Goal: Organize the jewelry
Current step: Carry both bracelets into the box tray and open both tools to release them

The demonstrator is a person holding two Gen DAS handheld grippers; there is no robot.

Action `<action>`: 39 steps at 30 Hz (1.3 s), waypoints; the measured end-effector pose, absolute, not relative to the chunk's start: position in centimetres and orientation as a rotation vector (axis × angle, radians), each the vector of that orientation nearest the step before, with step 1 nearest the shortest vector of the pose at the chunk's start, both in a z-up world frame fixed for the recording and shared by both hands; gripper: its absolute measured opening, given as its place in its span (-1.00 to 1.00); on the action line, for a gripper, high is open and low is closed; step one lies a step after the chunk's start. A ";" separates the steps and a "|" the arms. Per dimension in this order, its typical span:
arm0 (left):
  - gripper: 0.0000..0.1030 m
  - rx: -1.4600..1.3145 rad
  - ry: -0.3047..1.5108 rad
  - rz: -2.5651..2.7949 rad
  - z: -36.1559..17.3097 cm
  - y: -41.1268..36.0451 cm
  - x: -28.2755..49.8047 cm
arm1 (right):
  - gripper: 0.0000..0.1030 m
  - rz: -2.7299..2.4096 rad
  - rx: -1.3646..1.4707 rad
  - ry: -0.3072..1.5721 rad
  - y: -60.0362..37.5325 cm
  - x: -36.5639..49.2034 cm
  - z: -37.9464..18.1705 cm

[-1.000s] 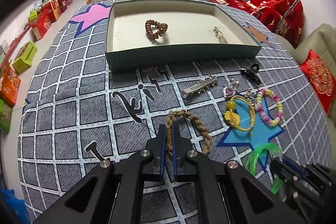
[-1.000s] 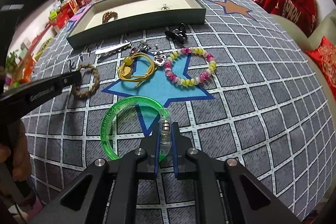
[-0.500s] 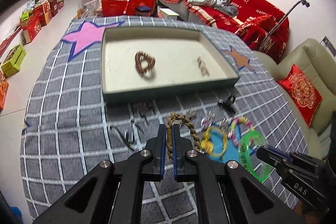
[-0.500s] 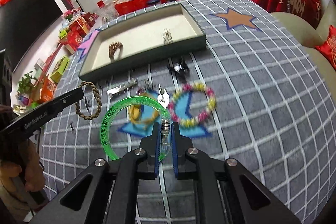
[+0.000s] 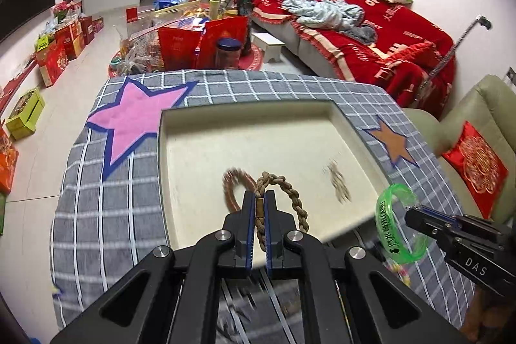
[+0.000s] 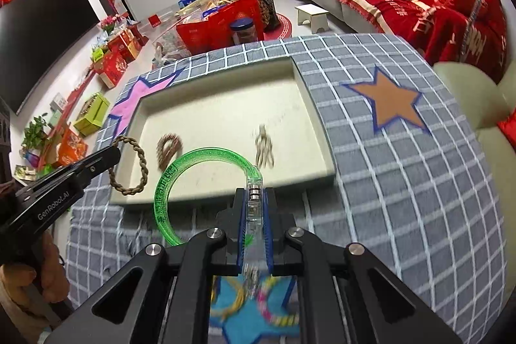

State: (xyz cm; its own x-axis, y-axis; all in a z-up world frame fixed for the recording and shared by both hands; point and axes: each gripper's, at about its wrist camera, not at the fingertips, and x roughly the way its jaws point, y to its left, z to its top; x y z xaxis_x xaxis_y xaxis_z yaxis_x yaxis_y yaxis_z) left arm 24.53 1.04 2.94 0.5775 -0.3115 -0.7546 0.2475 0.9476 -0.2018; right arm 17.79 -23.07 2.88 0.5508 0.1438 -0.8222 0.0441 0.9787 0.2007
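Observation:
My left gripper point(image 5: 259, 197) is shut on a braided brown rope bracelet point(image 5: 292, 194), held in the air over the near part of the cream-lined tray point(image 5: 206, 157). My right gripper point(image 6: 254, 194) is shut on the clear clasp of a green translucent bangle point(image 6: 180, 170), lifted just in front of the tray's near wall point(image 6: 225, 197). Inside the tray lie a brown coiled hair tie point(image 6: 167, 149) and a small metal clip point(image 6: 263, 147). The left gripper with its rope bracelet point(image 6: 135, 163) shows at the left of the right wrist view; the bangle point(image 5: 391, 224) shows at the right of the left wrist view.
The tray sits on a grey checked cloth point(image 6: 403, 166) with pink point(image 5: 132, 121) and orange point(image 6: 387, 103) stars. A yellow ring and a beaded bracelet point(image 6: 277, 311) lie blurred below the right gripper. A green sofa with red cushion point(image 5: 477, 170) stands to the right.
Both grippers have lifted their bracelets off the cloth and carried them up and forward towards the tray. The left one now hangs over the tray's floor.

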 end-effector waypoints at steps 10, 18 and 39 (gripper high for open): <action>-0.58 -0.029 0.958 -0.240 0.0 0.6 32.0 | -0.80 0.065 0.170 1.040 -21.2 25.9 -0.3; -0.58 0.016 1.018 -0.197 -3.0 0.0 34.4 | -0.80 0.067 0.106 1.069 -19.6 28.3 -3.1; -0.57 0.122 1.019 -0.166 -4.2 -1.2 34.1 | -0.39 0.065 0.137 1.060 -20.4 28.1 -3.1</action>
State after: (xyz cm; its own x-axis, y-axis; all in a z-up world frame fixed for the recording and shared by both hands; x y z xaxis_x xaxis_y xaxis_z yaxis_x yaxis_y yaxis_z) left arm 34.11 -1.25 -4.18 0.5136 -0.0810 -0.8542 0.1948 0.9805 0.0242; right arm 28.12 -20.39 -3.07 0.4877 0.1192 -0.8648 0.0125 0.9896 0.1434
